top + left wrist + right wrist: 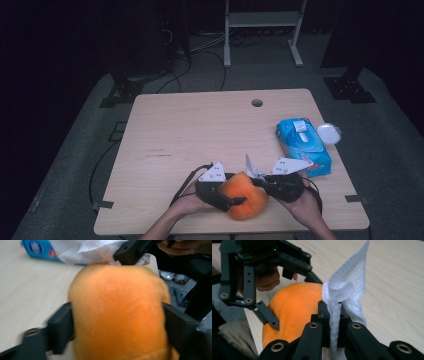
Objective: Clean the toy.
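Plush surface on the orange soft toy [244, 196]: fuzzy, rounded, and judged light and squashy, so it should give under pressure rather than slip. It sits near the front edge of the table [200, 130], between the person's two hands. The left gripper [226, 199] is clamped across its body; in the left gripper view the two black jaws press into either flank of the toy [117, 312], a sound hold at the widest part.

The right gripper [334, 325] is clenched on a white wet wipe [347, 290], which stands up from the jaws in a crumpled, limp fold. Judged thin, floppy and easily torn; best held by a bunched portion, as it is now, with the loose flap free to drag over the fur. The wipe [251, 169] sits just beside the top of the toy.

Room: the front edge lies close under the toy, so a hard push toward the person could tip it off. The blue wipe pack [302, 145] lies to the right, near the right hand [302, 202]. Open tabletop lies ahead and to the left.
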